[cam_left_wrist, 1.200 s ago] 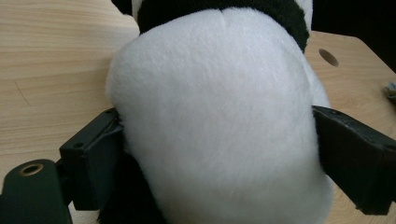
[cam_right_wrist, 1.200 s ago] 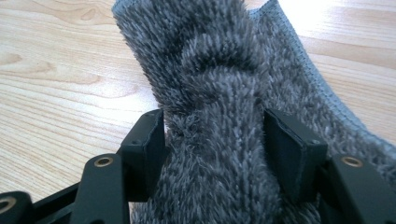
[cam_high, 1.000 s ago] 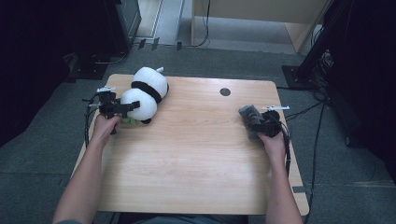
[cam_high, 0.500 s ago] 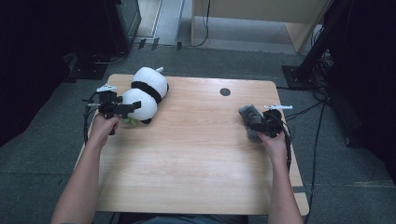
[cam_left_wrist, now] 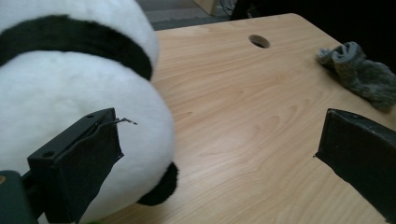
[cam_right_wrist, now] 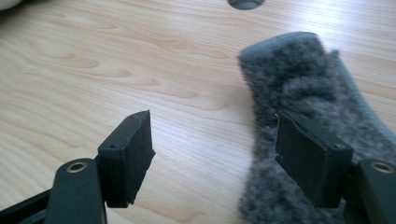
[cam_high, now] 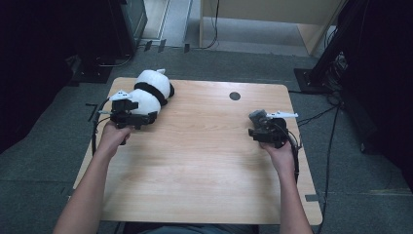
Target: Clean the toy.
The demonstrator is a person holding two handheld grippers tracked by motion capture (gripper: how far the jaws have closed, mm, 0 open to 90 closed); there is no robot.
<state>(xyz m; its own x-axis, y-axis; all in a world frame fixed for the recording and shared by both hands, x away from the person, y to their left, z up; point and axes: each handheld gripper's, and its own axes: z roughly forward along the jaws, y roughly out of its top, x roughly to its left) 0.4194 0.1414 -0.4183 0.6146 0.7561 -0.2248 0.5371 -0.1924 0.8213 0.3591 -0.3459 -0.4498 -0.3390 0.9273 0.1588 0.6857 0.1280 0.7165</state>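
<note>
Both hands have drawn back a little toward the person over the last second: the left gripper (cam_high: pixel 127 113) has pulled slightly clear of the toy's near end, and the right gripper (cam_high: pixel 265 130) now sits nearer the person beside the grey cloth, its jaws having just been opening and then easing in a touch.

The wooden table (cam_high: pixel 204 165) carries everything. Largest on it is the plush panda (cam_high: pixel 148 92), lying at the far left corner — white with a black band round its middle. In the left gripper view the panda (cam_left_wrist: pixel 70 88) bulks up behind the left-hand jaw, with a small black foot at its lower edge resting on the table; whether that jaw brushes the fur I cannot tell. The left gripper's jaws stand wide apart with nothing pressed between them.

The grey fuzzy cloth (cam_right_wrist: pixel 303 93) lies on the right half of the table, just past the right gripper (cam_right_wrist: pixel 215 154). Its jaws are open — one pad over bare wood, the other above the cloth's edge, neither squeezing it.

A small round hole (cam_high: pixel 234 96) sits in the tabletop near the far edge.
</note>
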